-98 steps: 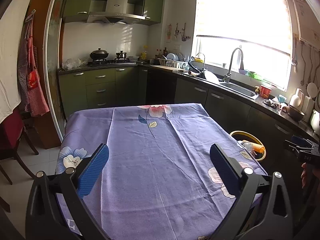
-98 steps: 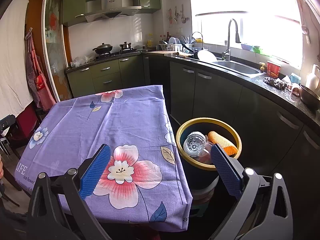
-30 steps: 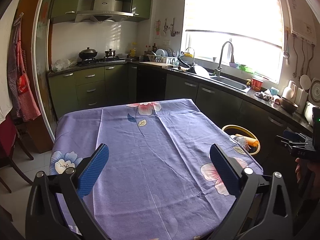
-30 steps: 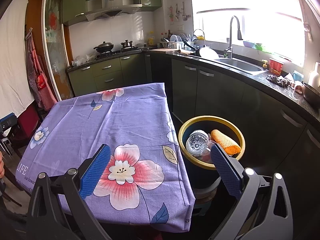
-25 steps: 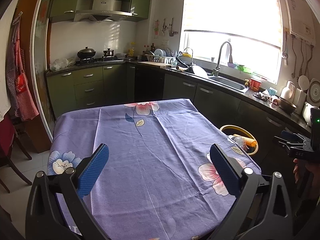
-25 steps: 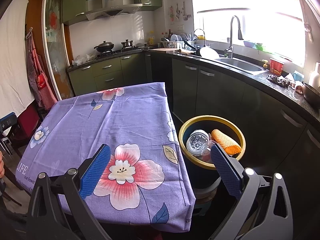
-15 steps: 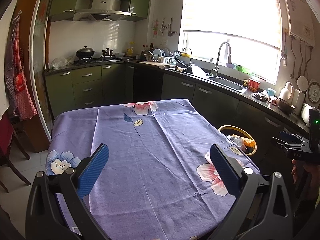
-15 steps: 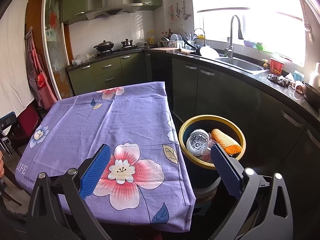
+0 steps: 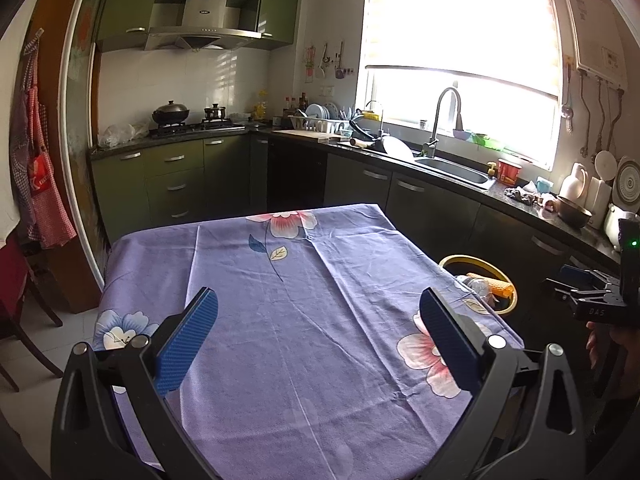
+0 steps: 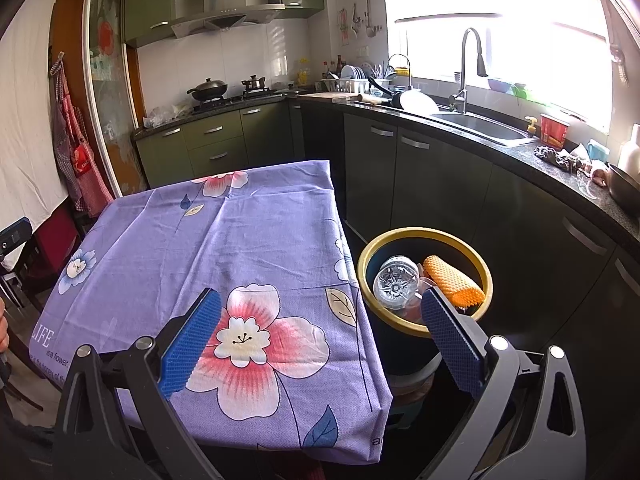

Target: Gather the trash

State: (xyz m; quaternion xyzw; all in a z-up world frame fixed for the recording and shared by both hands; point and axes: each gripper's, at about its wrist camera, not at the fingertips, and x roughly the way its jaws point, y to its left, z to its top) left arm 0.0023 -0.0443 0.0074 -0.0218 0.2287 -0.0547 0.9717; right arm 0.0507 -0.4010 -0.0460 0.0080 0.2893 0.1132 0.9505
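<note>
A dark trash bin with a yellow rim (image 10: 424, 236) stands on the floor right of the table; it also shows in the left wrist view (image 9: 476, 260). Inside lie a clear plastic bottle (image 10: 394, 282) and an orange mesh wrapper (image 10: 452, 280). My left gripper (image 9: 318, 334) is open and empty above the near part of the purple floral tablecloth (image 9: 300, 320). My right gripper (image 10: 320, 334) is open and empty over the table's near right corner, its right finger in front of the bin. The right gripper also shows at the right edge of the left wrist view (image 9: 588, 292).
Dark green cabinets (image 10: 440, 184) with a black counter and a sink (image 10: 484, 126) run along the right. A stove with pots (image 9: 188, 120) is at the back. A red chair (image 9: 16, 292) and a hanging apron (image 9: 40, 184) are on the left.
The left gripper's view has shifted slightly, so the table and bin sit a little further left and lower. The right gripper has hardly moved. Both stay open and empty.
</note>
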